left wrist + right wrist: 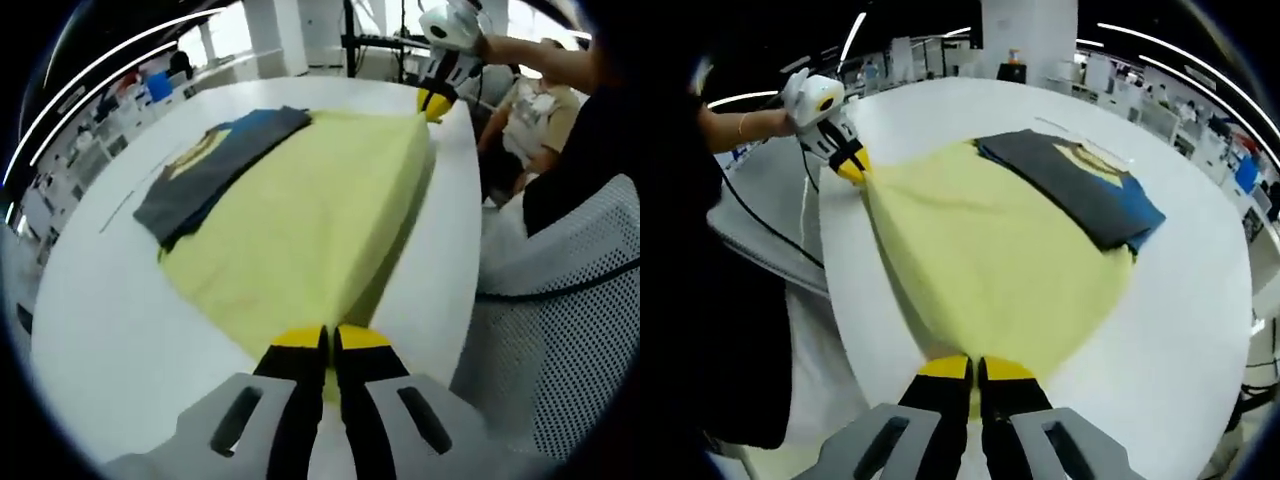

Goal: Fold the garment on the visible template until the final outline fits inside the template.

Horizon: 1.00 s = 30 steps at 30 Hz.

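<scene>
Garment (320,210) stretched lengthwise between left gripper (329,345) and right gripper (975,372).

**Two low cameras facing each other along one table edge**

Your left gripper view sits low and close at one corner of the yellow cloth (310,220), looking along the near edge of the white table (110,300) toward the right gripper (436,100) at the cloth's far corner. Your right gripper view looks back the opposite way from that corner, equally low and close, with the left gripper (852,165) far off by the table edge. Both views share the yellow cloth, the dark folded garment (1080,185) and the tabletop.
</scene>
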Available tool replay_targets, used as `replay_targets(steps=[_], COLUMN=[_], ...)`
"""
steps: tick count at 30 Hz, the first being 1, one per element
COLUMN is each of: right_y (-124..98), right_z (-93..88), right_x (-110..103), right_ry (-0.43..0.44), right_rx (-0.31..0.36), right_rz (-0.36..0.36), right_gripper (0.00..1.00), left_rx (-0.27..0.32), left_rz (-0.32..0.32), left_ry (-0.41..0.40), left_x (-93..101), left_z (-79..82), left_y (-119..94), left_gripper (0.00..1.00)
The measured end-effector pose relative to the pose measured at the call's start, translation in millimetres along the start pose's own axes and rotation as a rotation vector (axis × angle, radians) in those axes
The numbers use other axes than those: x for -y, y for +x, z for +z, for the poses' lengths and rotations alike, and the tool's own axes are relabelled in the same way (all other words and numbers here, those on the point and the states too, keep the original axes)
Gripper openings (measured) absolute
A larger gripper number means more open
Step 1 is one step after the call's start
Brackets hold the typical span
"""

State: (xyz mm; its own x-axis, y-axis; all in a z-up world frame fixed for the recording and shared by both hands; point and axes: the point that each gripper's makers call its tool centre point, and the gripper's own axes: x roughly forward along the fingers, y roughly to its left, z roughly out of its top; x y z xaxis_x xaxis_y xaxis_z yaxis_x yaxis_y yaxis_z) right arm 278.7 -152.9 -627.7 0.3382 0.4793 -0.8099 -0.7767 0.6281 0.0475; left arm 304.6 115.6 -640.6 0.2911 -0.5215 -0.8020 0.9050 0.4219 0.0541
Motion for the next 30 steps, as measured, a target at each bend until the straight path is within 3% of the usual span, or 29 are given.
replay_targets(steps=[9, 14, 22, 30], right_y=[-13.1, -21.8, -32.9, -42.7], right_z=[12.9, 15.9, 24.6, 23.4], right_x=[-4.4, -5.9, -16.9, -26.5], right_ry=[0.016, 0.003, -0.009, -0.032], right_rx=[0.026, 0.027, 0.038, 0.008], right_rz=[-0.016, -0.03, -0.017, -0.004], right_gripper=[0.0, 0.0, 0.0, 0.0], left_rx=[-0.016, 0.005, -0.032, -0.07], left_rz=[0.023, 0.014, 0.008, -0.033], left_ry=[-0.075, -0.119, -0.109, -0.08], left_x=[-0.2, 1.0, 6.0, 22.8], left_z=[4.8, 10.8, 8.2, 4.2], left_y=[-13.9, -25.6, -39.7, -44.3], left_gripper=[0.0, 0.0, 0.0, 0.0])
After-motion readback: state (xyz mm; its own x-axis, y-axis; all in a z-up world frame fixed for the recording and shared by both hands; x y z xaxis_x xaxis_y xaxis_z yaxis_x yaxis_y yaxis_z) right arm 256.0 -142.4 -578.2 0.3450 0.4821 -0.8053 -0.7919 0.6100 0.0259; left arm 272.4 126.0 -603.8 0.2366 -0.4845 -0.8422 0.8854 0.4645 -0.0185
